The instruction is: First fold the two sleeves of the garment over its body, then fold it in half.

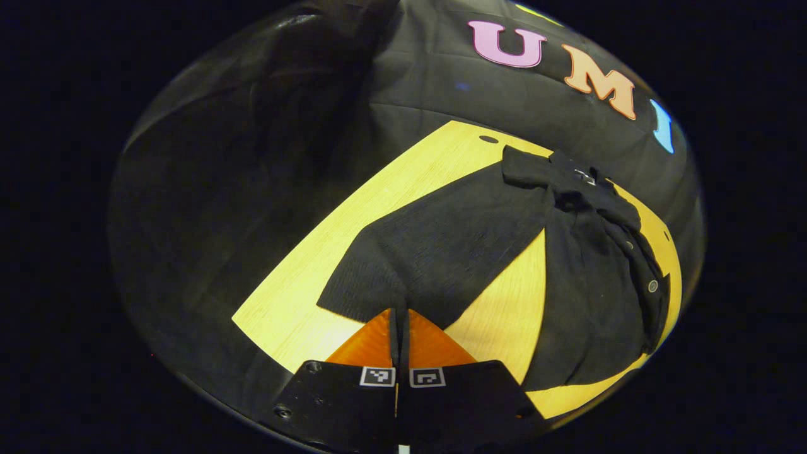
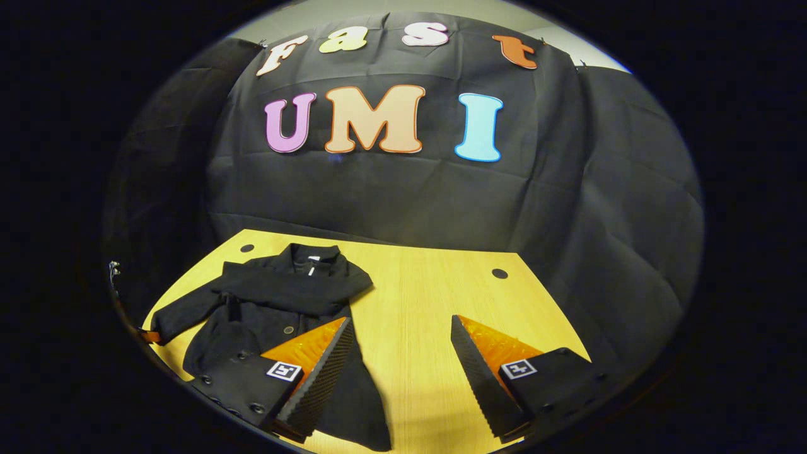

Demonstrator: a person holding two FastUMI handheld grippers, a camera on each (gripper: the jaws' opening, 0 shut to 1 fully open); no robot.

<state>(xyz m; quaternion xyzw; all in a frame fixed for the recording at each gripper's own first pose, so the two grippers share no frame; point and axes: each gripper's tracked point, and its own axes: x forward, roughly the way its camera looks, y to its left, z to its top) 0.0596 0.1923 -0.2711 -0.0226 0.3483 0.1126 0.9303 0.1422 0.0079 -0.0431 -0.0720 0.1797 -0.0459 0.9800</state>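
Left gripper view: the left gripper (image 1: 401, 318) is seen with its fingers drawn together on the cuff edge of a sleeve (image 1: 435, 246) of the black buttoned jacket (image 1: 592, 277), which is spread on the wooden table (image 1: 504, 315). The sleeve is stretched outward from the body, apparently so that it can be lifted and carried over the front. The collar (image 1: 570, 180) is turned toward the far edge of the table.

Right gripper view: the right gripper (image 2: 400, 362) is held with its fingers wide apart above bare tabletop (image 2: 429, 296), nothing between them, just beside the jacket's hem. One sleeve (image 2: 296, 293) is already laid across the jacket (image 2: 252, 315); the other sleeve (image 2: 183, 315) extends to the side, where the left gripper (image 2: 148, 335) is seen at its cuff. No containers are present. The second sleeve fold is judged to be in hand.
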